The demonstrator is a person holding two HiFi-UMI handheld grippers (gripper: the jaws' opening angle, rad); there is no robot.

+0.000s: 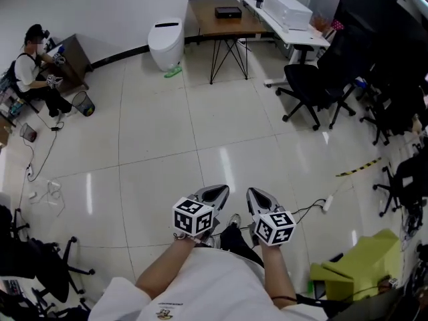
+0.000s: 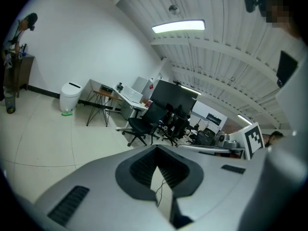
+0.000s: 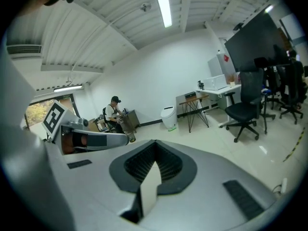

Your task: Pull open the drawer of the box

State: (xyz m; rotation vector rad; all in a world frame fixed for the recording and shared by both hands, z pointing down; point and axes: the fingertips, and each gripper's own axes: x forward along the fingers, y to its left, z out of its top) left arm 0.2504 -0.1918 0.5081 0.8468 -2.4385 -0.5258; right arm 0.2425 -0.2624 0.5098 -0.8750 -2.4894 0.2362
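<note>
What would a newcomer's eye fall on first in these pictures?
The left tongs and right tongs, both shut and empty, are held close to the person at bottom centre. Beyond them lies a glossy floor, with a black office chair at the right and a wooden table by the far wall.

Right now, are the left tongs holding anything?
No, the left tongs are shut tip to tip with nothing caught between them.

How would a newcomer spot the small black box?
Against the far wall stands a brown wooden table on thin black legs, right of the white bin. The black box lies alone on its top, low and dark, unlike the large white box on the next desk.
</note>
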